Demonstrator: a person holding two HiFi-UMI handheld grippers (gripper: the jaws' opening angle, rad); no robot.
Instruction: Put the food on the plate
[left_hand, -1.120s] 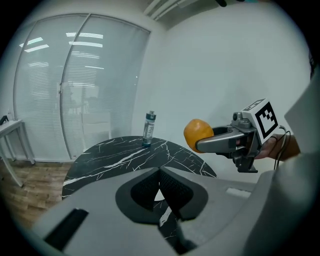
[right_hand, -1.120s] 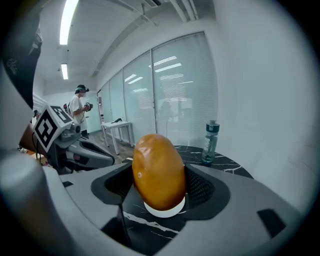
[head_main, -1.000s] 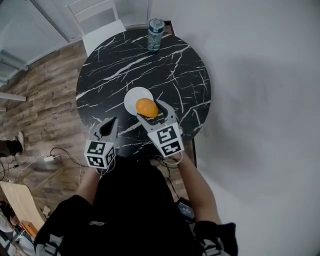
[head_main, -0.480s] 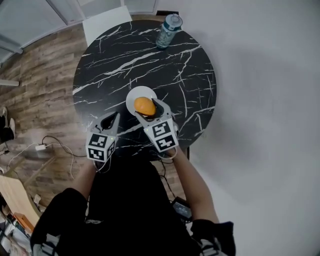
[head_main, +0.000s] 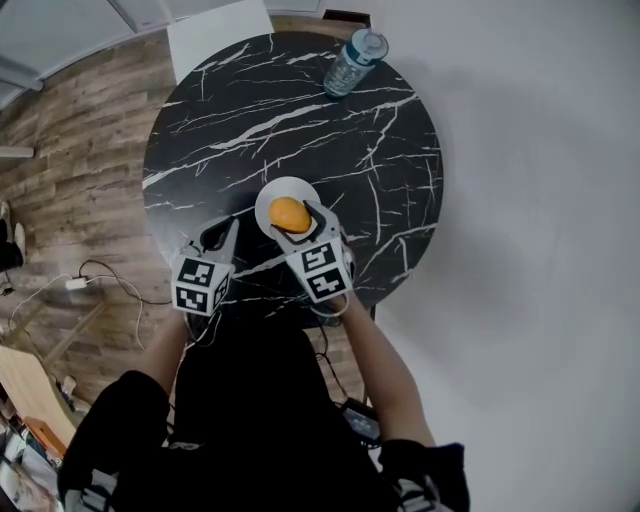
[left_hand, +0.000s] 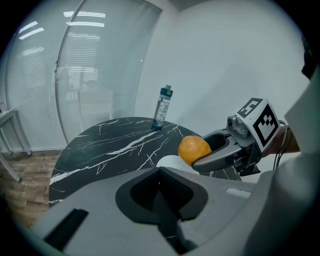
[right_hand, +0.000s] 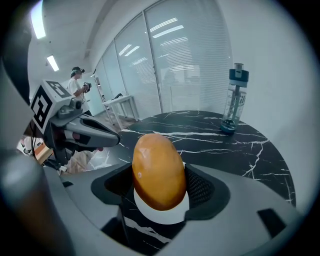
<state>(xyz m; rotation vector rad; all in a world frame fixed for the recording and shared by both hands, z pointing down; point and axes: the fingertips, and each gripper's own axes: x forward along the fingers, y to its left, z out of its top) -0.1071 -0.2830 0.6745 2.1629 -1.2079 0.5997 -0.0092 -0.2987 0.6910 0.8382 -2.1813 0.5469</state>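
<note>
An orange, egg-shaped piece of food (head_main: 289, 214) is upright between the jaws of my right gripper (head_main: 296, 224), which is shut on it. It hangs just above the small white plate (head_main: 283, 190) on the round black marble table (head_main: 230, 130). In the right gripper view the food (right_hand: 159, 170) fills the jaws, with the plate (right_hand: 160, 214) showing right beneath it. My left gripper (head_main: 222, 238) is to the left of the plate, near the table's front edge, shut and holding nothing. From the left gripper view the food (left_hand: 194, 150) and the right gripper (left_hand: 225, 151) appear on the right.
A clear water bottle with a dark cap (head_main: 352, 62) stands at the table's far right edge. A white chair (head_main: 215, 20) is behind the table. Cables (head_main: 90, 285) lie on the wooden floor at left. A white wall runs along the right.
The right gripper has carried the food slightly further in over the plate. The head view has shifted a little. The left gripper has stayed beside the plate.
</note>
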